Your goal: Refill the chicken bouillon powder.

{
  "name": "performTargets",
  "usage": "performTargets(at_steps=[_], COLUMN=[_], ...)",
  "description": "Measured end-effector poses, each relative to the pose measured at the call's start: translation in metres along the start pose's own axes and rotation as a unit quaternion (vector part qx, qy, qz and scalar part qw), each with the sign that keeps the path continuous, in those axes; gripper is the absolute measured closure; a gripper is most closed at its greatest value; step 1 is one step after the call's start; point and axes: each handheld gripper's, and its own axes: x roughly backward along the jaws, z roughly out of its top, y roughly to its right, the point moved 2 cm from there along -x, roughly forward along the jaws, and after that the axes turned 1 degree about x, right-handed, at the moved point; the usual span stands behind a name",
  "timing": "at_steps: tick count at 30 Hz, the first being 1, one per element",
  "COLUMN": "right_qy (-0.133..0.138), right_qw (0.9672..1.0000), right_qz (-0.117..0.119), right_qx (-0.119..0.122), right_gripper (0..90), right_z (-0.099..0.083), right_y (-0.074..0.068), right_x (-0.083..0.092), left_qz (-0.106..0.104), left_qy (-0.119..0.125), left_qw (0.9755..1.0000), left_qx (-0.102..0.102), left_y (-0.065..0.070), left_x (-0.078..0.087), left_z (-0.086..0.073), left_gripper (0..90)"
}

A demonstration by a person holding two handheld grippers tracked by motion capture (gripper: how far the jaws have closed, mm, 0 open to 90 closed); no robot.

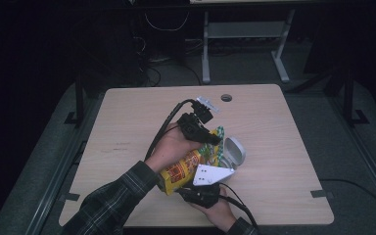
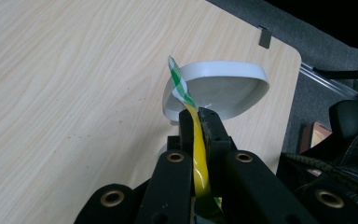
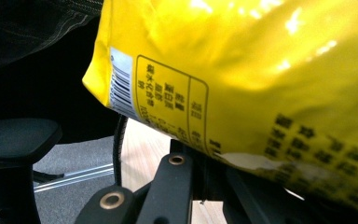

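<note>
Both hands raised at the centre of the high view, each gripper clamped on the same yellow bag

The left hand [image 1: 172,145] comes in from the lower left on a plaid-sleeved forearm [image 1: 112,203] and holds the left gripper [image 1: 210,139] pointing right, just above centre; in the left gripper view its 2 black jaws are pinched tight on the bag's upper edge [image 2: 199,154]. The right hand [image 1: 218,208] sits at the bottom centre of the high view, its right gripper [image 1: 200,188] pointing up the frame, jaws closed on the bag's lower end [image 3: 242,161]
</note>
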Motion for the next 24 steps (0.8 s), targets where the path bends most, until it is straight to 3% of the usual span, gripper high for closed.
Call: performTargets(at_steps=[24], right_qy=[0.002], right_qw=[1.0], right_qz=[0.001], right_qx=[-0.004], right_gripper=[90.0], right_z=[0.0004], right_y=[-0.0006], right_x=[0.0001], left_qz=[0.002], left_qy=[-0.003], left_qw=[1.0], left_qx=[0.0], left_y=[0.0005], left_x=[-0.0005], left_z=[0.0005], left_gripper=[89.9])
